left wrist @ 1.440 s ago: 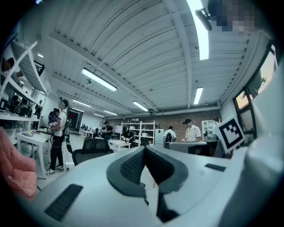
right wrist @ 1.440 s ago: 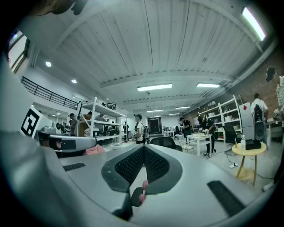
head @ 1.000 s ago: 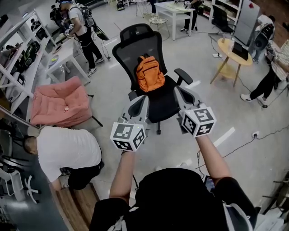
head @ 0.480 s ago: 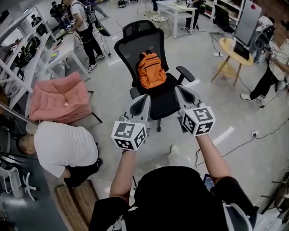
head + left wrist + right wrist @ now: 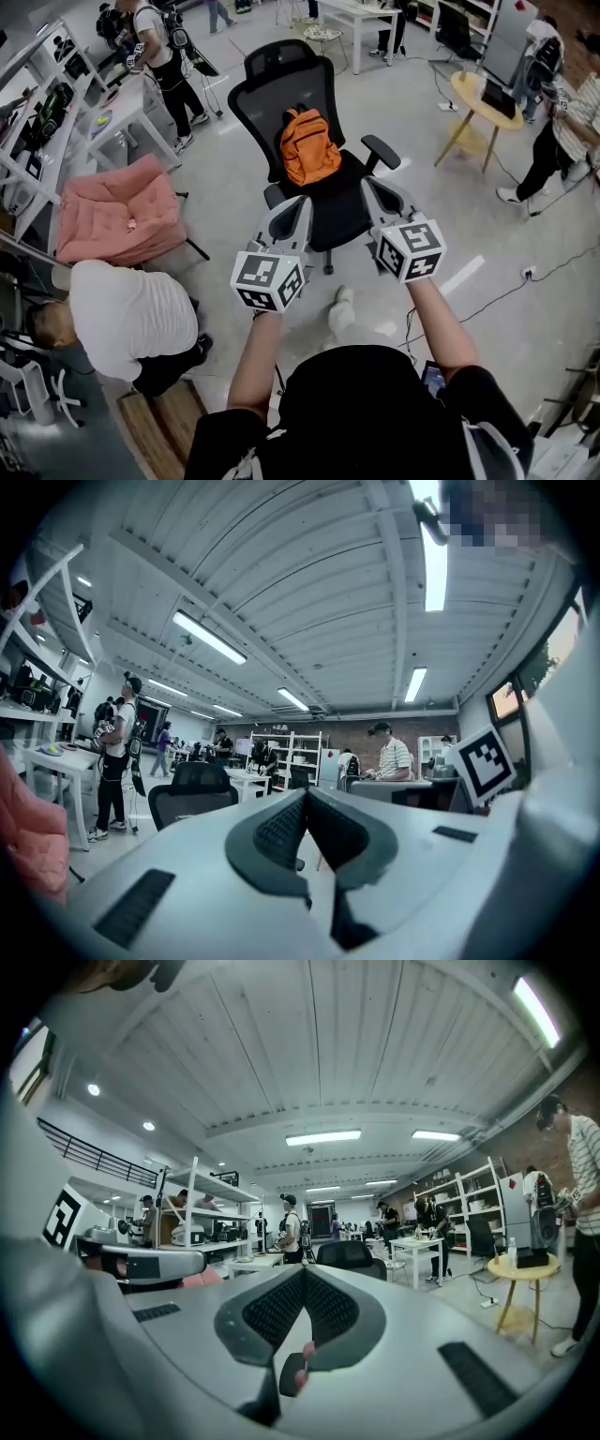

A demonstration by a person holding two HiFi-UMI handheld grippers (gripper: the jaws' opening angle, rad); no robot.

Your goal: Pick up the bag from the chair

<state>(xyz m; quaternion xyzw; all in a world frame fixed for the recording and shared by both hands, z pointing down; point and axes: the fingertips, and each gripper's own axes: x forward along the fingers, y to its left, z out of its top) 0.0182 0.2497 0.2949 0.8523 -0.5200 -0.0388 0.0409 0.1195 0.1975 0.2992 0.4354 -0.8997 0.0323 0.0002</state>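
Observation:
An orange backpack (image 5: 309,145) sits upright on the seat of a black mesh office chair (image 5: 286,84), leaning against the backrest. My left gripper (image 5: 300,203) hovers before the seat's front left, my right gripper (image 5: 368,186) before its front right, below the armrest. Both are short of the bag and hold nothing. In the left gripper view the jaws (image 5: 306,796) meet at their tips, with the chair's back (image 5: 192,796) behind them. In the right gripper view the right gripper (image 5: 305,1271) is shut too, the chair's top (image 5: 349,1252) beyond it. The bag is hidden in both gripper views.
A pink padded seat (image 5: 117,211) stands left of the chair. A person in a white shirt (image 5: 131,319) crouches at the lower left. A round wooden table (image 5: 483,94) and standing people are at the right. A cable (image 5: 511,291) lies on the floor at the right.
The view has moved toward the chair, and the walker's shoe now shows on the floor below the grippers. Both grippers keep their place in the view, still shut.

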